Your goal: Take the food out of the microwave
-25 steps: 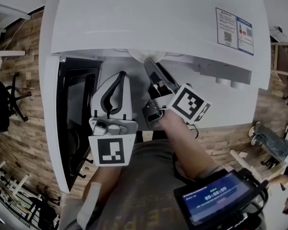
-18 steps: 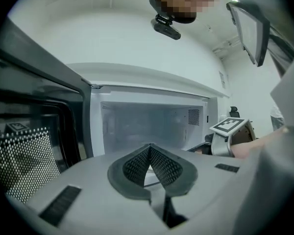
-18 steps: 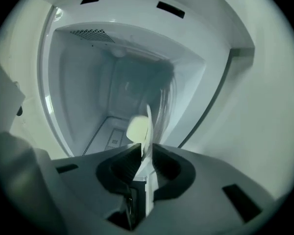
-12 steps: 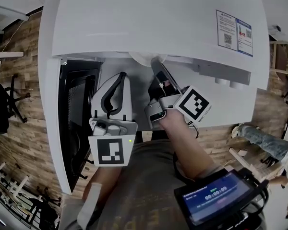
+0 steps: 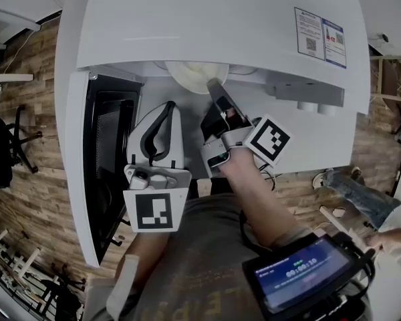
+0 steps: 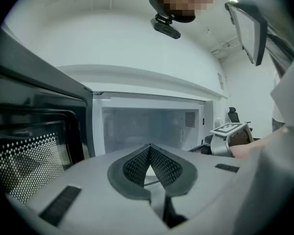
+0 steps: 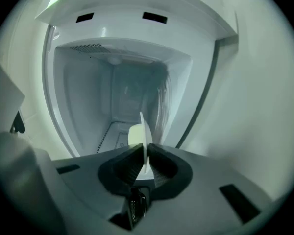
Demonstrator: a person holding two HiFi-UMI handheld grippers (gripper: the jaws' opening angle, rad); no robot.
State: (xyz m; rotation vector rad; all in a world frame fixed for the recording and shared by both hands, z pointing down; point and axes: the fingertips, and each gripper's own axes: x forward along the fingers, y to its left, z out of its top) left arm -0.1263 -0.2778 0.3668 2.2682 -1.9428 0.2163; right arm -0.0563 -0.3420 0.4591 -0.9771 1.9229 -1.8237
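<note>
A white microwave (image 5: 214, 25) stands with its door (image 5: 103, 159) swung open to the left. A pale round plate (image 5: 195, 74) shows partly under the front edge of the microwave's top. My right gripper (image 5: 214, 85) reaches into the opening. Its jaws are closing, and their pads pinch the plate's rim (image 7: 143, 133), which I see edge-on in the right gripper view. What lies on the plate is hidden. My left gripper (image 5: 163, 109) hovers in front of the open cavity (image 6: 147, 124), to the left of the right one. It is shut and holds nothing.
The open door's dark mesh window (image 6: 24, 155) is close on the left. A device with a lit screen (image 5: 307, 276) hangs at the person's waist at lower right. Wood flooring (image 5: 27, 179) lies beyond the door.
My right gripper has rolled and its jaws have closed onto the plate's rim. More of the plate now shows under the microwave's top. My left gripper has kept still.
</note>
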